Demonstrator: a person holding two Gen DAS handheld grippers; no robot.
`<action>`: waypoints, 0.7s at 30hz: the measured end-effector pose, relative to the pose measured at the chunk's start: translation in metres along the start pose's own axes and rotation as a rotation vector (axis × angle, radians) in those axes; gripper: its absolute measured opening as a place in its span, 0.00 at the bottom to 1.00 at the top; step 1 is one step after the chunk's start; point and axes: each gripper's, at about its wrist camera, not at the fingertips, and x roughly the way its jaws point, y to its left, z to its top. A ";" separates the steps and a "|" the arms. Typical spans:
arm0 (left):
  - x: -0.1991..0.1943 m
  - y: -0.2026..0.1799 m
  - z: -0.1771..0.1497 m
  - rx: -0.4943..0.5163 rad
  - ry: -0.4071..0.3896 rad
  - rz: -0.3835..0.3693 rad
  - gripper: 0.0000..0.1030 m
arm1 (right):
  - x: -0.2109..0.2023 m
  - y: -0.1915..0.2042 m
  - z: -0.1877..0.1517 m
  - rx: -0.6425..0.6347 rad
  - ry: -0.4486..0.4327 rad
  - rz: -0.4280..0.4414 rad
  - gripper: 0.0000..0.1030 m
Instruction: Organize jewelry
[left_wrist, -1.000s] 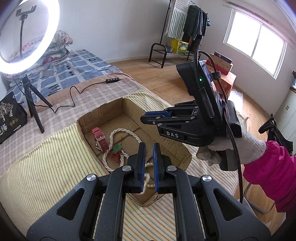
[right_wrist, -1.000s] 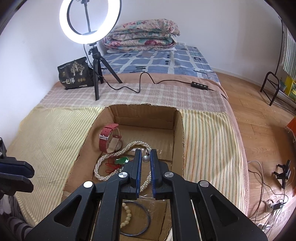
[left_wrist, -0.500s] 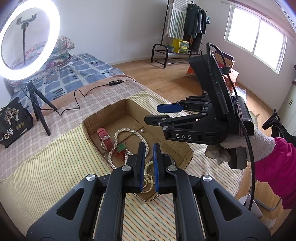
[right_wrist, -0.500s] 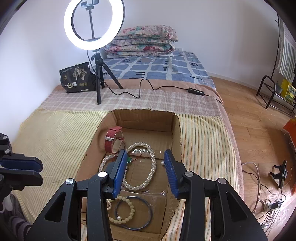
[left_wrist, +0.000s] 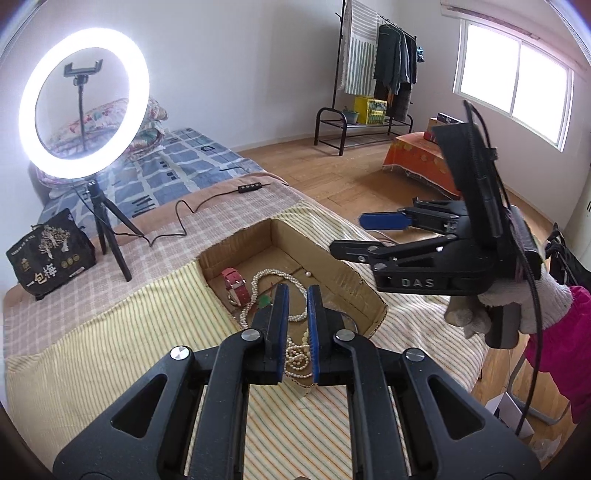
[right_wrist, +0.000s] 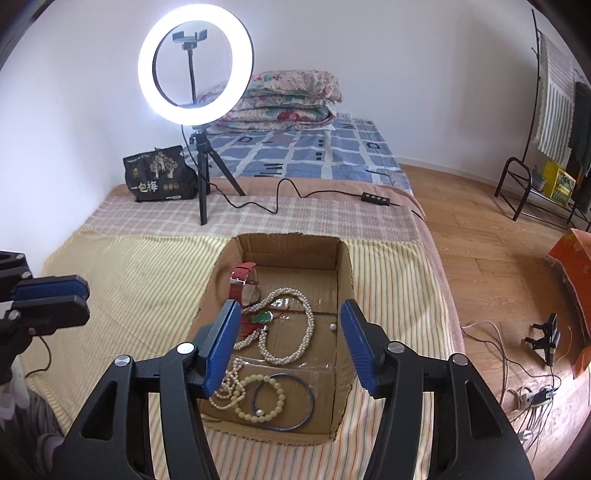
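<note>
**Both grippers hang empty over a box of jewelry on a bed**

The right gripper (right_wrist: 288, 343) hangs above an open cardboard box (right_wrist: 345, 273) sunk into a yellow striped cloth (right_wrist: 129, 280) on the bed, its blue-padded jaws standing wide apart after just opening, with nothing between them. The left gripper (left_wrist: 297, 325) hovers over the same box with its jaws parted only a narrow slit, having just eased open, and grips nothing; in the right wrist view its blue tips show at the cloth's left edge.

At the box's near end lie a cream bead bracelet (right_wrist: 264, 400) inside a dark bangle (right_wrist: 291, 400), with a bunched strand of small pearls (right_wrist: 227, 387) touching the bracelet's left side. In the middle, a long pearl necklace (right_wrist: 295, 325) loops across the floor of the box, with a green pendant on a red cord (right_wrist: 264, 317) inside the loop. A single loose pearl (right_wrist: 332, 326) sits near the box's right wall. At the far left corner a red-strapped watch (right_wrist: 242, 280) stands on its side.

Beyond the box, on a checked blanket (right_wrist: 314, 218), a lit ring light (right_wrist: 195, 62) stands on a tripod, a black printed bag (right_wrist: 159, 175) beside it near the bed's far left corner. Folded quilts (right_wrist: 284, 99) are stacked against the wall. A gloved hand (left_wrist: 513, 306) with a pink sleeve (left_wrist: 565, 354) holds the right gripper.
</note>
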 end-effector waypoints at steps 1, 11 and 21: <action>-0.005 0.001 0.000 -0.002 -0.009 0.007 0.21 | -0.005 0.002 -0.001 0.003 -0.004 -0.006 0.55; -0.050 0.002 -0.012 -0.020 -0.079 0.099 0.59 | -0.054 0.030 -0.016 0.031 -0.080 -0.099 0.74; -0.078 -0.005 -0.029 -0.036 -0.106 0.171 0.79 | -0.087 0.048 -0.035 0.061 -0.133 -0.175 0.77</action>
